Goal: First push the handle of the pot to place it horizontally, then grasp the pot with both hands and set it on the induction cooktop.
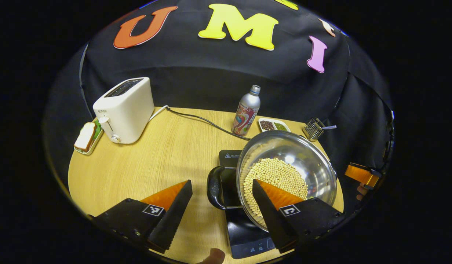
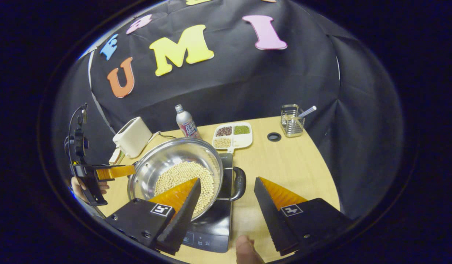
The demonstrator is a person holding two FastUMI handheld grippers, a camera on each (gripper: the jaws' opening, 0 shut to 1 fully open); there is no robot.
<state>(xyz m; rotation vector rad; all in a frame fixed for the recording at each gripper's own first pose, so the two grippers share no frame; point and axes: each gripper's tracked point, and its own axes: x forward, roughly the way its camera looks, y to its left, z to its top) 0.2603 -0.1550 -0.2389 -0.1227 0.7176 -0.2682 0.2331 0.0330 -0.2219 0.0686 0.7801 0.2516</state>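
In the left gripper view, the left gripper [image 1: 222, 190] stands with its jaws spread wide, nothing pinched between them. The pot's left handle [image 1: 215, 187] sits in the gap between the two fingers, clear of both. The finger at five o'clock overlaps the pot's rim in the picture; whether it touches cannot be told.

The pot [image 1: 314, 161], steel and shiny, sits on the induction cooktop [image 1: 244, 234], with a bed of pale beans [image 1: 273, 176] in its bottom. Both lie just right of centre. Far out at three o'clock the other gripper peeks in beside the pot.

At ten o'clock stands a cream toaster [image 1: 125, 110], and a small tray with a slice of bread [image 1: 86, 136] lies just beside it at nine. The toaster carries a small brand mark, too small to read. A cord runs from it across the wooden table [image 1: 156, 157] toward the cooktop. At twelve stands a metal bottle [image 1: 247, 110] with a colourful label, its print not legible.

Over to the right gripper view: the right gripper [image 2: 228, 200] is also wide open and grips nothing. The pot's right handle [image 2: 239, 183] lies between its fingers, apart from both. The pot [image 2: 163, 157] sits at nine o'clock of that gap, on the cooktop [image 2: 211, 227]. A divided dish [image 2: 233, 136] of grains lies at twelve, a wire holder [image 2: 292, 124] at one. A triangle warning sign marks the cooktop's far edge in the left gripper view; its text is unreadable.
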